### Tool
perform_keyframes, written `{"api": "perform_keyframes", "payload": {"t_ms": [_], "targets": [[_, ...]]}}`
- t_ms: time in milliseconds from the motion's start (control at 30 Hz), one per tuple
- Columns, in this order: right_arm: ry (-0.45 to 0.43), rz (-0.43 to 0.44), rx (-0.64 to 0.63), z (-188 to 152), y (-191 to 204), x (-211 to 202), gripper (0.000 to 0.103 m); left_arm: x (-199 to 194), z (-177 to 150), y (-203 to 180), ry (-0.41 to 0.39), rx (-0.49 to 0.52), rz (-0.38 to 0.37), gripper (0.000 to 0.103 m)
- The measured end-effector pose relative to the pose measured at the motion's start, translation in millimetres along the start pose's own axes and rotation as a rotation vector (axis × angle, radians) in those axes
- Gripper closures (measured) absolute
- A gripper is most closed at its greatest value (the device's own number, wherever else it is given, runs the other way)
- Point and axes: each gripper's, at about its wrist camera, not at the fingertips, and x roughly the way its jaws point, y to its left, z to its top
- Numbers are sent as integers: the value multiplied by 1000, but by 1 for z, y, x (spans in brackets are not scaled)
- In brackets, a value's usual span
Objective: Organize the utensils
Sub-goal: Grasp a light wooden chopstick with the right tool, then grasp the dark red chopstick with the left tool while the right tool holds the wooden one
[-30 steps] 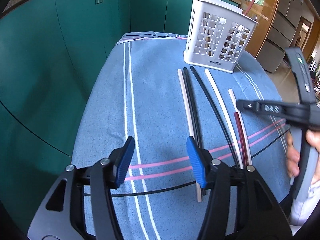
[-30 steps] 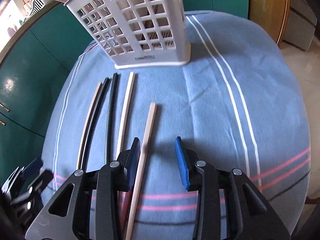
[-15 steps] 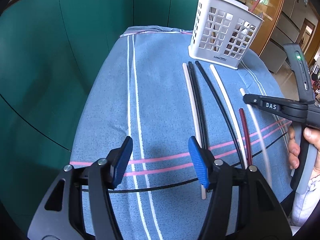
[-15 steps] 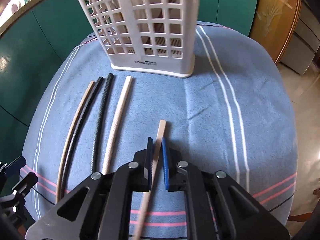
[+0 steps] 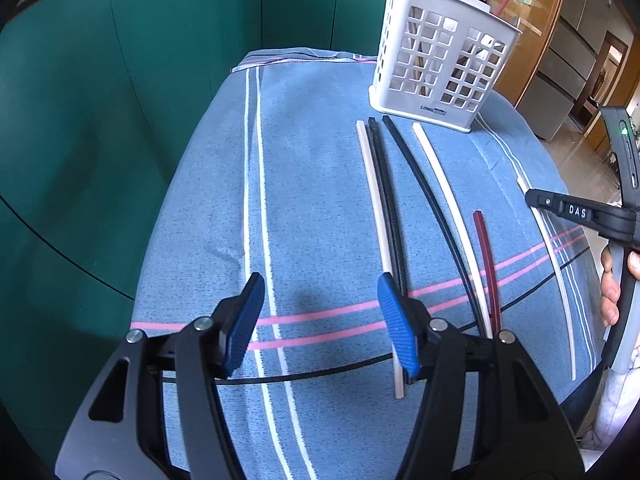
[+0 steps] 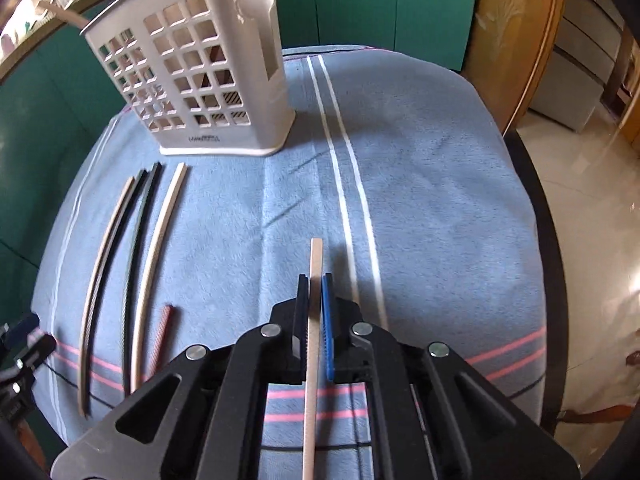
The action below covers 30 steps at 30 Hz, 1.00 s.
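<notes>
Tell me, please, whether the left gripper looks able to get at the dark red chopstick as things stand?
Probably yes: the left gripper is open and empty, and the dark red chopstick lies uncovered on the cloth, just beyond a beige chopstick.

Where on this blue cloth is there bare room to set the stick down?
Bare cloth lies right of the twin white stripes up to the table edge, and left of the cream chopstick beside the left claw. Crowded: the chopstick row below the white slotted basket.

5 chopsticks (image 5: 444, 208) lie before the basket (image 5: 436, 68)
</notes>
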Motion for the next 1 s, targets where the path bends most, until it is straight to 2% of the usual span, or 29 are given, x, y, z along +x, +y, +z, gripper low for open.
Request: {"api": "perform_keyframes", "payload": {"t_ms": [233, 600, 1000], "targets": [[10, 2, -12, -8, -5, -2, 96, -1, -1, -4, 2, 9, -3, 43], [-8, 52, -11, -15, 0, -20, 96, -4, -3, -9, -2, 23, -3, 42], [4, 75, 2, -22, -3, -17, 96, -5, -6, -16, -1, 43, -17, 41]]}}
